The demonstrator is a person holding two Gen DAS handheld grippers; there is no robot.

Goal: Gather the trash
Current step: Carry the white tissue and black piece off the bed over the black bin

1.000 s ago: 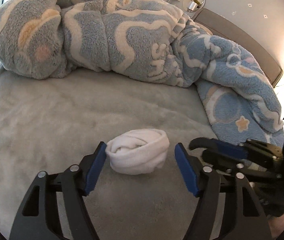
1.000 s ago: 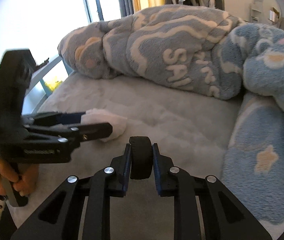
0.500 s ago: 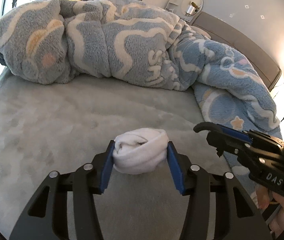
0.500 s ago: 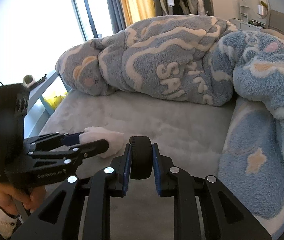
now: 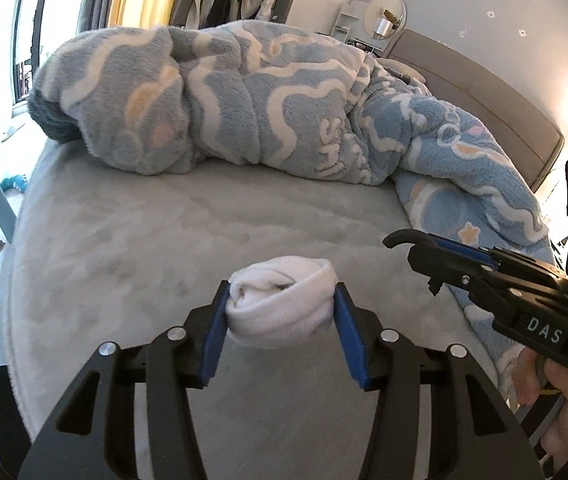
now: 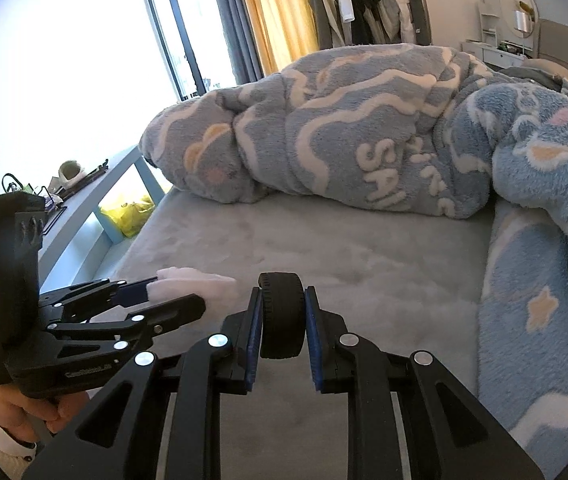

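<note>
With a rolled white sock [image 5: 281, 300] clamped in the left gripper [image 5: 281, 322] and a small black wheel [image 6: 282, 314] in the right gripper [image 6: 282, 334], both just above the bed [image 5: 131, 240], carrying to a bin is judged next.

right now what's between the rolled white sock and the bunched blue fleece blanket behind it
Only bare grey bed cover lies between the rolled white sock and the bunched blue fleece blanket; nothing rests on that stretch. The left wrist view shows it best.
</note>
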